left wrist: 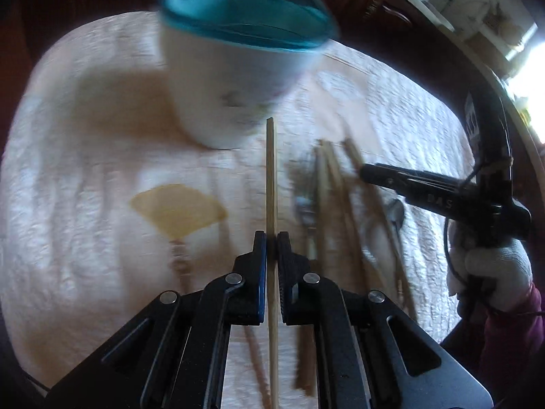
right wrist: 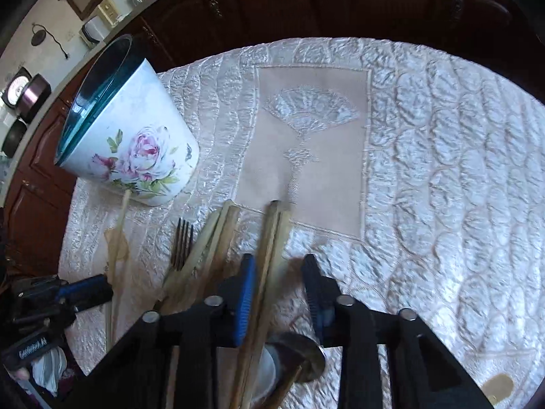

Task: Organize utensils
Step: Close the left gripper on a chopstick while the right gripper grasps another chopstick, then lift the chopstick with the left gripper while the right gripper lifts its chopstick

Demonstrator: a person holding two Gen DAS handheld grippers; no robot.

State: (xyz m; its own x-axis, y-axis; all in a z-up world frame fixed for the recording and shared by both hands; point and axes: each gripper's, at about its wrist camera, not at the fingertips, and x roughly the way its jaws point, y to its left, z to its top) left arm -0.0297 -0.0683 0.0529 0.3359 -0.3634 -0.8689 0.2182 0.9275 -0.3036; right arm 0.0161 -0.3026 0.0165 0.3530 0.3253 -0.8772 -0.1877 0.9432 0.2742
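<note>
You are holding one chopstick [left wrist: 270, 184] in your left gripper [left wrist: 271, 238], the jaws clenched on it about midway along, its far tip pointing at the foot of the pot [left wrist: 235, 68]. The pot, white with painted flowers and a blue inside, is standing toward the far left part of the quilted tablecloth [right wrist: 442, 170], upright as far as the distorted views let you judge.

The rest of the utensils are lying loose on the cloth just right of your held stick: a fork [right wrist: 182, 243], a bundle of chopsticks [right wrist: 211, 248] beside it, another pair [right wrist: 272, 238] running between the fingers of your right gripper [right wrist: 277, 283], and a spoon [left wrist: 395, 211] nearer you. That right gripper is released, its jaws standing wide with one finger on each side of the pair, not yet pressing them.

By the look of it you are in the loading step: one stick grasped and on its way to the pot, the next pick being lined up. The coming move is asking you to lift the left gripper above the blue rim, tilt the stick tip-down and let go only once the tip is inside. On the right, you are needing to close on both sticks together, or one may roll away.
</note>
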